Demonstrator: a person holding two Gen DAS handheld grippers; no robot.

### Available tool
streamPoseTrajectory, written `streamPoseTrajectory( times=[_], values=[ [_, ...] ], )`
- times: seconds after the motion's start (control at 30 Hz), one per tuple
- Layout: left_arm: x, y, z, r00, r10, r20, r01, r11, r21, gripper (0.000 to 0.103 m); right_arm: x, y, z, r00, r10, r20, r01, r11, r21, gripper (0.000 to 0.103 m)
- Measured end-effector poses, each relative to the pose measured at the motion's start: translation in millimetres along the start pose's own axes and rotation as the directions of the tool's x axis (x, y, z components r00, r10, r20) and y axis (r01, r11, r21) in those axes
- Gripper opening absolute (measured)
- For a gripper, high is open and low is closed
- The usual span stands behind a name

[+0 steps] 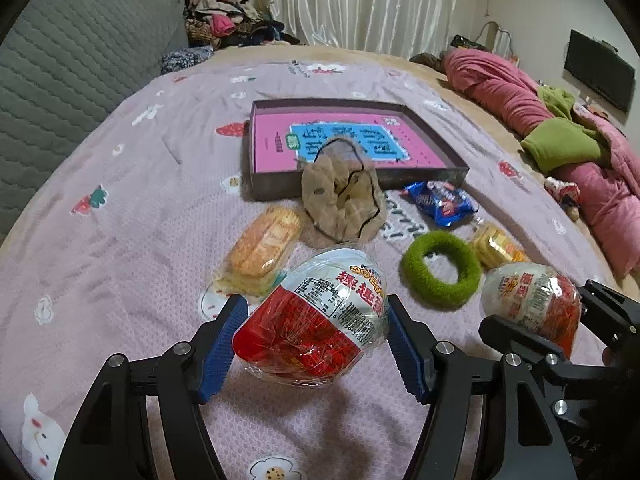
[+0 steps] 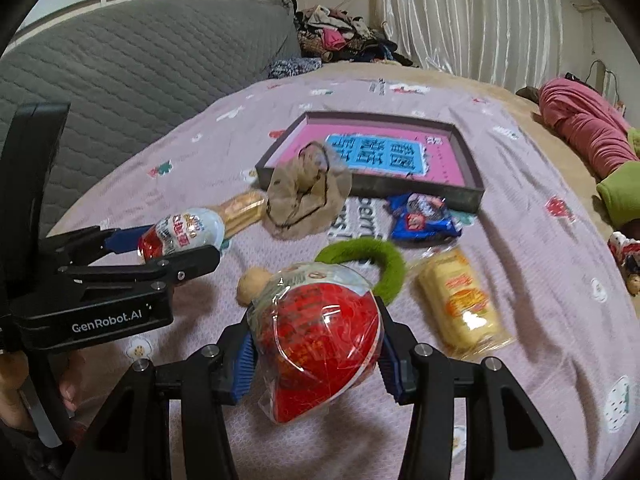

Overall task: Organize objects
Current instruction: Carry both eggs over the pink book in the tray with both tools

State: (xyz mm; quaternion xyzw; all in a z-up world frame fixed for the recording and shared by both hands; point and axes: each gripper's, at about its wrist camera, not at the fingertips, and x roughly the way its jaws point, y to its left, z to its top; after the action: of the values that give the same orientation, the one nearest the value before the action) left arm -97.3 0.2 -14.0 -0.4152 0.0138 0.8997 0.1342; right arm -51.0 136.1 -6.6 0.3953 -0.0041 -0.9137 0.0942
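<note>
Two plastic-wrapped red-and-white toy eggs, one clamped in the left gripper [image 1: 311, 344], egg [image 1: 316, 316] on its side; the other egg [image 2: 316, 336] in the right gripper [image 2: 314, 356], red end near. On the bed: green hair ring [image 1: 440, 274], beige scrunchie [image 1: 344, 204] leaning on the box's near wall, two cracker packs [image 1: 262, 248] [image 2: 460, 300], blue snack pack [image 1: 440, 202], shallow box [image 1: 276, 190] with pink bottom, far.

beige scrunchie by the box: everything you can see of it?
The beige scrunchie is a crumpled ring of thin, sheer-looking tan fabric with dark dots and a thin black edging line. It lies on the bedspread, draped up over the near wall of the dark shallow box, its far edge reaching inside. Neither gripper touches it.
</note>
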Motion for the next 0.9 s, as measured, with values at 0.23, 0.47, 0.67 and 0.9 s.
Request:
streamPoseTrajectory(
  times=[0.23,0.47,0.67,0.9],
  values=[
    [-15.3,-9.8,27.7,0.999,0.023,0.038,-0.023,1.0,0.012,0.071,-10.7,-12.2,17.0,1.0,-0.011,0.028,0.011,1.0,0.008,0.051],
    [-15.3,-16.6,54.7,0.998,0.028,0.056,-0.029,0.999,0.013,0.071,-16.5,-27.3,47.6,0.997,-0.029,0.068,0.029,1.0,-0.003,0.051],
    [-5.4,-24.2,83.5,0.997,0.029,0.068,-0.03,0.999,0.016,0.071,-16.0,-42.2,77.2,0.994,-0.039,0.098,0.04,0.999,-0.011,0.051],
    [16.3,-30.5,123.9,0.996,0.046,0.078,-0.048,0.998,0.03,0.071,-7.1,-64.0,119.6,0.991,-0.042,0.127,0.044,0.999,-0.016,0.051]
  ],
)
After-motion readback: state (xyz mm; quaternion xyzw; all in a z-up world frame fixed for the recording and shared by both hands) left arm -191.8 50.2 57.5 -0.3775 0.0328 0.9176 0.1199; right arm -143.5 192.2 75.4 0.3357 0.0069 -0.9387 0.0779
